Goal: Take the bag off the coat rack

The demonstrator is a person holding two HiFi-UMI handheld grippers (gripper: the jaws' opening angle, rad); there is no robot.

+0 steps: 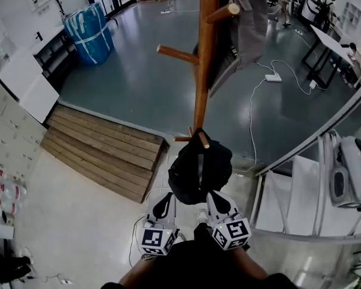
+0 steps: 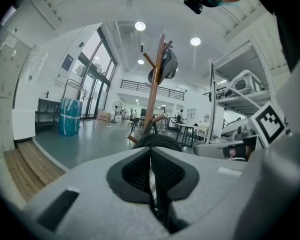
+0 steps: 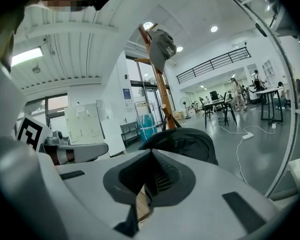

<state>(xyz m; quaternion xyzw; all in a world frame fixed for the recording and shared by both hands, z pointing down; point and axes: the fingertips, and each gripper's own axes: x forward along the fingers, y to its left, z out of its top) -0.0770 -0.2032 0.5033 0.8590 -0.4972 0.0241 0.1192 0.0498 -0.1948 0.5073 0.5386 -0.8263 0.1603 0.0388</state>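
A black bag hangs from a low peg of the wooden coat rack. Both grippers sit side by side just short of the bag, at the bottom of the head view. My left gripper is shut with nothing between its jaws, pointing at the bag's lower left. My right gripper is also shut and empty, by the bag's lower right. In the left gripper view the bag rises just beyond the shut left gripper. In the right gripper view the bag bulges behind the shut right gripper.
A grey garment and cap hang on the rack's upper pegs. A wooden ramp lies to the left and a blue wrapped bundle stands far left. White metal shelving is at the right. Cables and a power strip lie on the floor beyond.
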